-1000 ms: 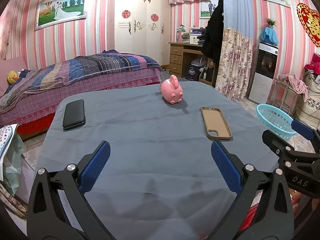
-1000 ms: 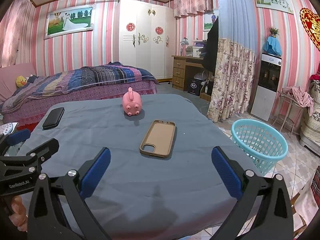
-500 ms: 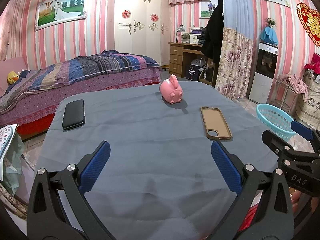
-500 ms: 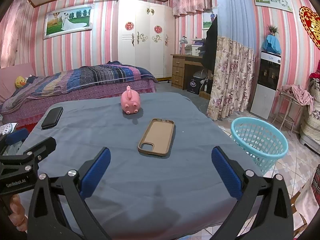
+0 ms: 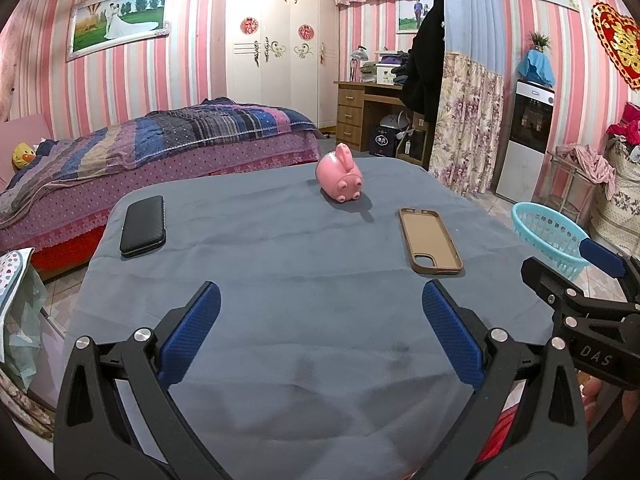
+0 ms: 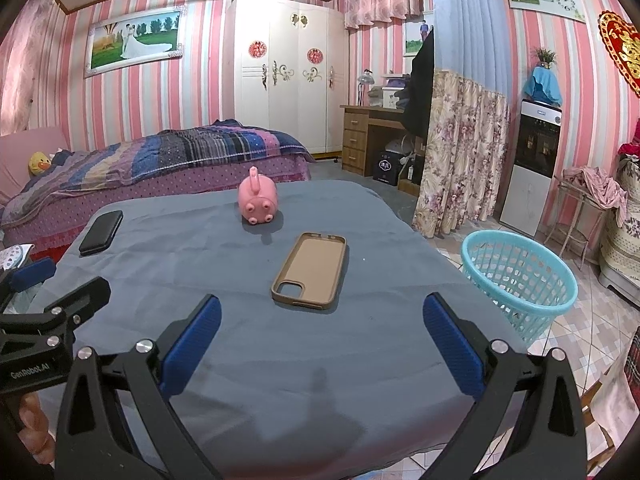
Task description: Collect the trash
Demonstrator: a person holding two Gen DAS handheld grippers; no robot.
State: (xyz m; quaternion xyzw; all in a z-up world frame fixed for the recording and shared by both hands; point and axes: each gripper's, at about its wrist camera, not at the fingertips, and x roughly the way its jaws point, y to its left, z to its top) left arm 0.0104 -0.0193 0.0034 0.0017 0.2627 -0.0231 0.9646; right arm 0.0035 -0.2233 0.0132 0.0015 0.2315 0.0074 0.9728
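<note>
Little has shifted since a second ago: both the left gripper (image 5: 321,330) and right gripper (image 6: 322,332) hover wide open and empty. Ahead lie a phone case (image 6: 310,270), pink toy (image 6: 258,201) and black wallet (image 5: 143,231); the basket (image 6: 520,276) sits right, apparently empty. Whether collecting is over or pending is unclear.

near table (image 5: 304,320) bare | obstacles beyond: tan phone case (image 6: 310,266), pink piggy bank (image 6: 258,198), black phone (image 5: 143,225)

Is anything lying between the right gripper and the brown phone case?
Nothing visible: only bare grey tablecloth lies between the open right gripper and the brown phone case.
</note>
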